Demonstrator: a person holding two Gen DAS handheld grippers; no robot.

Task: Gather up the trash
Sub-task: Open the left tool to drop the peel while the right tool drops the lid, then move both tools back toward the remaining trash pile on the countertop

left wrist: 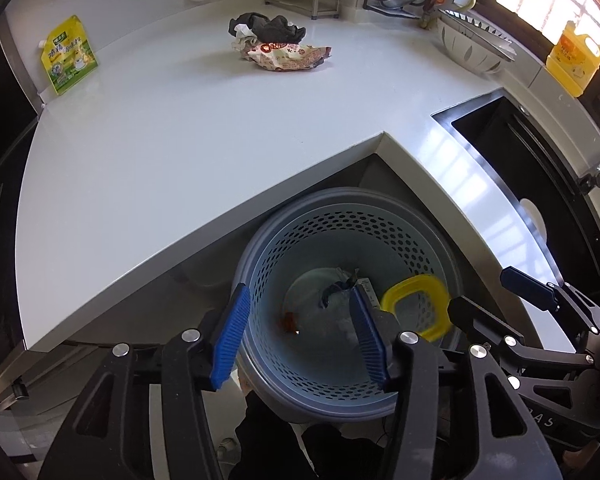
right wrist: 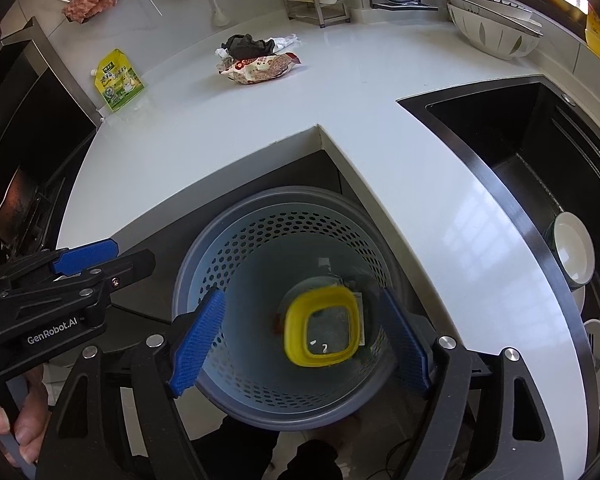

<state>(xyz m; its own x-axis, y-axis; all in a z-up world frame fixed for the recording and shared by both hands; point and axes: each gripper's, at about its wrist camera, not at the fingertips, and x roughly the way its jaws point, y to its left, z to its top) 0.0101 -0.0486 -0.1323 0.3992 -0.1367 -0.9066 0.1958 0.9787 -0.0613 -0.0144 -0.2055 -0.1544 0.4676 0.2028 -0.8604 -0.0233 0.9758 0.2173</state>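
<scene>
**Yellow ring in mid-air over the trash basket**

The white L-shaped bench (right wrist: 236, 152) fills both views, with a black sink (right wrist: 512, 148) set into its right side. Below its inner corner stands the round grey perforated plastic trash basket (right wrist: 260, 256), a few scraps lying on its bottom. Near the bench's far edge lies a crumpled printed snack wrapper (left wrist: 288, 56) touching a wad of black plastic (left wrist: 268, 26); a yellow-green spouted pouch (left wrist: 70, 56) sits at the far-left edge. The left hand-held gripper (left wrist: 296, 340) and right hand-held gripper (right wrist: 304, 344) both hang over the basket, jaws apart and empty. A blurred yellow rounded-square plastic ring (right wrist: 322, 330) is inside the basket's mouth, free of both.
</scene>
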